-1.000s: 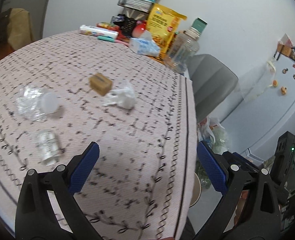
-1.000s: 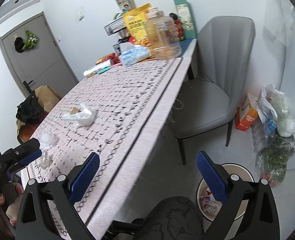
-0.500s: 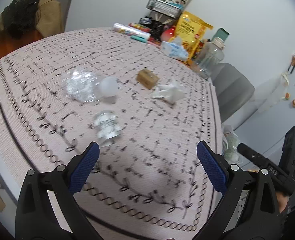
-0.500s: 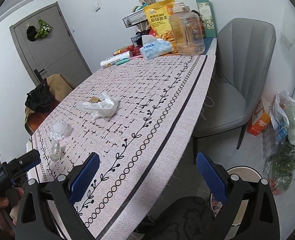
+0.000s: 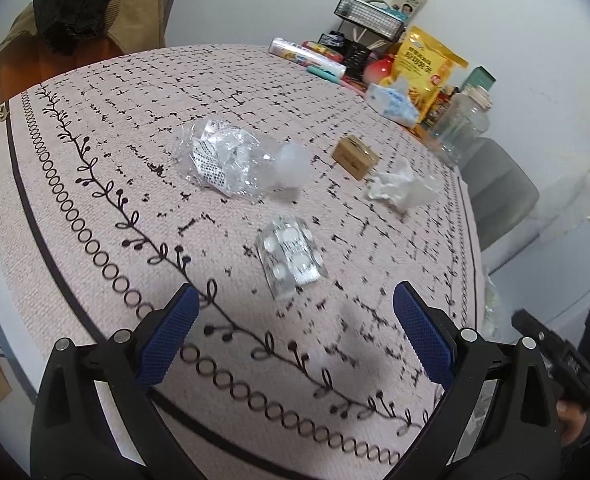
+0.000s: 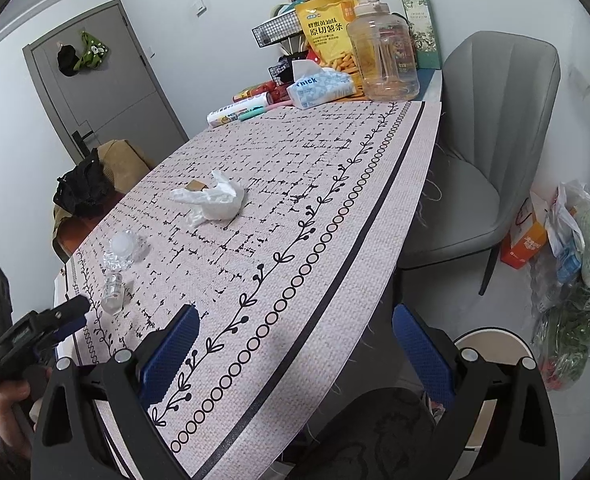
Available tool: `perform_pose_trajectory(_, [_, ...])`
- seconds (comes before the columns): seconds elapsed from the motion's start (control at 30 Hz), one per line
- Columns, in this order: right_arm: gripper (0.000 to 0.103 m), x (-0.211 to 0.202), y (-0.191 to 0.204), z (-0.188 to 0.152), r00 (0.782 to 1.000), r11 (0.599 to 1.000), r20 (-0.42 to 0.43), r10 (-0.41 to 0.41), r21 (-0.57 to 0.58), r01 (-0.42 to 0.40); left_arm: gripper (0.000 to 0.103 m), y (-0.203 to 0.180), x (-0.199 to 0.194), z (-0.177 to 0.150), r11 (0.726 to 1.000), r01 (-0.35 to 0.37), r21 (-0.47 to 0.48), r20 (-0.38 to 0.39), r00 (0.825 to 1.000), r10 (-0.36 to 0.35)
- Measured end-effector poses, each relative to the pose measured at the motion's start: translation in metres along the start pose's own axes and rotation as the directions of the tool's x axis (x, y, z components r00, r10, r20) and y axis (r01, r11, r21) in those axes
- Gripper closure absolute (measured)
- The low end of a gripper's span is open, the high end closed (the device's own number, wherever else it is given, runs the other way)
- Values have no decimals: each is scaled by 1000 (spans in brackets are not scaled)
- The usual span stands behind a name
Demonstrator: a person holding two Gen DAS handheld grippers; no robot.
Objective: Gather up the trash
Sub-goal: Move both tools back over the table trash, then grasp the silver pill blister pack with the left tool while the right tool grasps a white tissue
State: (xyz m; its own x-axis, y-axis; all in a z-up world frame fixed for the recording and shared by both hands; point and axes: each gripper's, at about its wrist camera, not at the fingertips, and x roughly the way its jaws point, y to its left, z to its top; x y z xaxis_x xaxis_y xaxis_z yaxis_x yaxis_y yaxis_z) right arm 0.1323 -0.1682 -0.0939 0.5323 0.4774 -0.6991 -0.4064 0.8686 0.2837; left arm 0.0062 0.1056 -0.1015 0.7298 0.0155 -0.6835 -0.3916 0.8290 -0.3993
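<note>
Trash lies on the pink patterned tablecloth point(image 5: 95, 128). A silver pill blister pack point(image 5: 291, 258) lies closest to my open, empty left gripper point(image 5: 295, 340), just beyond its fingertips. Behind it are a crumpled clear plastic wrapper with a white cap point(image 5: 235, 160), a small brown cardboard box point(image 5: 354, 157) and a crumpled white tissue point(image 5: 403, 188). In the right wrist view the tissue point(image 6: 215, 198), wrapper point(image 6: 121, 252) and blister pack point(image 6: 113, 294) show at left. My right gripper point(image 6: 295, 352) is open and empty, over the table's near edge. A white trash bin point(image 6: 491, 344) stands on the floor, lower right.
Snack bag point(image 6: 329, 28), clear water jug point(image 6: 387, 60), tissue pack point(image 6: 321, 88) and other groceries crowd the table's far end. A grey chair point(image 6: 491, 128) stands at the right side. Bags of groceries point(image 6: 575, 264) sit on the floor by the bin. A chair with clothes point(image 5: 79, 12) stands far left.
My left gripper has swung left and moved toward the blister pack, which now lies centred just ahead of it. My right gripper has shifted slightly toward the table.
</note>
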Motion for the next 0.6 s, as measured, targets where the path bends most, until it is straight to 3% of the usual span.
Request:
perform_pose_trajectory(0.3, [8,4,-7,3,1000,1000,-3,1,9,-1,39,8,18,18,993,-10,-115,25,1000,12])
perform_pose_trajectory(0.43, [8,7,-3,8,1000,1000,-3,2,2,-2,50,8,24,20,992,-5,-124,23,1000,8])
perform_pose_trajectory(0.5, [8,10,2,11,1000,1000,-6,5,-10,-5,67,9,31,19,992,-11,-125,-5,1000,10])
perform_pose_trajectory(0.6, [8,13,14,17,1000,999,-3,13,-32,-13,73,7,32,17,993,-24,-114,-4,1000,24])
